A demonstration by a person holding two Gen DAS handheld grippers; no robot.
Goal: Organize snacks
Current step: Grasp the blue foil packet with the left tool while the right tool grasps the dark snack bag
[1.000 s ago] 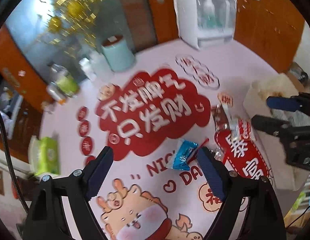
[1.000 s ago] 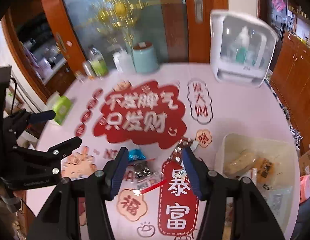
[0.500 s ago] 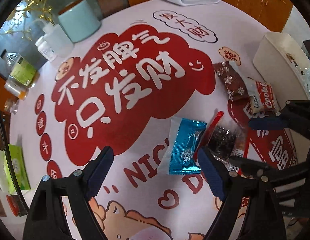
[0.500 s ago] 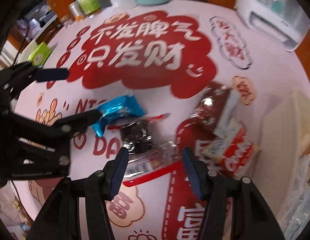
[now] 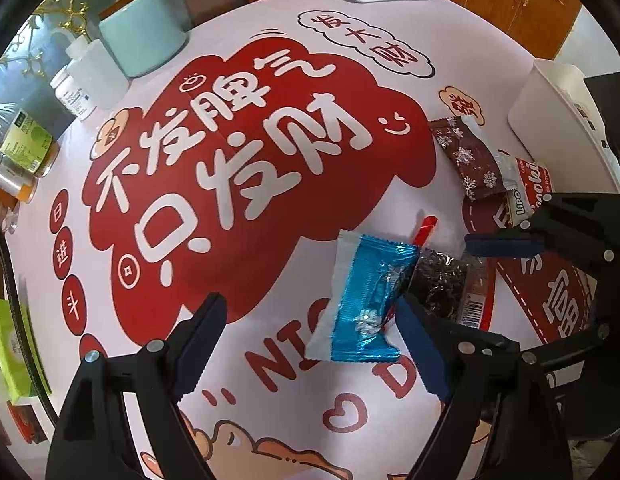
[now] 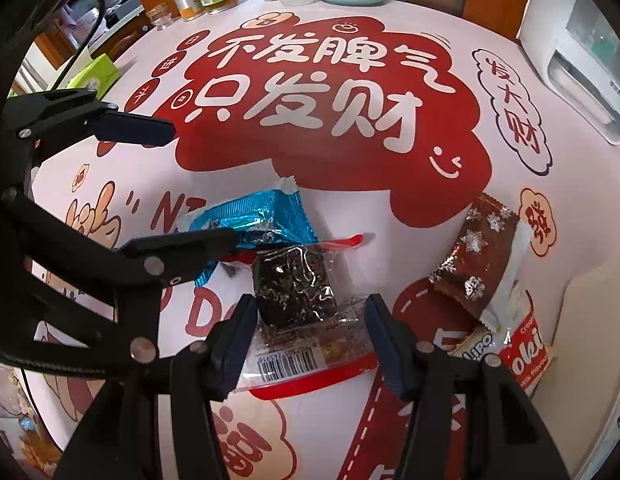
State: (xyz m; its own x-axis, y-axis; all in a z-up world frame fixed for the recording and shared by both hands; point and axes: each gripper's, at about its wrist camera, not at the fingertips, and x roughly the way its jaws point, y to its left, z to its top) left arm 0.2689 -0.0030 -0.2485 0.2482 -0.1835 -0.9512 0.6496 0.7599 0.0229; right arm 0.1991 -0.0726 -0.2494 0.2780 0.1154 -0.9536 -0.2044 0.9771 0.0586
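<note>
A blue foil snack pack [image 5: 366,300] lies on the printed tablecloth between the fingers of my left gripper [image 5: 310,322], close to the right-hand finger; the jaws are open and no pad presses on it. Overlapping its edge is a clear pack with a dark snack, a barcode and a red rim [image 6: 293,288]. My right gripper [image 6: 310,316] straddles that pack with its jaws open. The left gripper [image 6: 201,184] shows from the side over the blue pack [image 6: 253,220]. A brown snowflake pack [image 6: 478,256] and a red-and-white cookie pack [image 6: 522,352] lie to the right.
A white bin [image 5: 558,120] stands at the table's right edge, beside the cookie pack. At the far side are a teal canister [image 5: 141,44], white bottles [image 5: 93,76], jars [image 5: 25,140] and a white appliance [image 6: 570,48]. A green tissue box [image 5: 9,348] sits at the left edge.
Both grippers have sunk toward the table and tipped more steeply down, so the snacks loom larger. The jaws kept the same width. No snack has moved.
</note>
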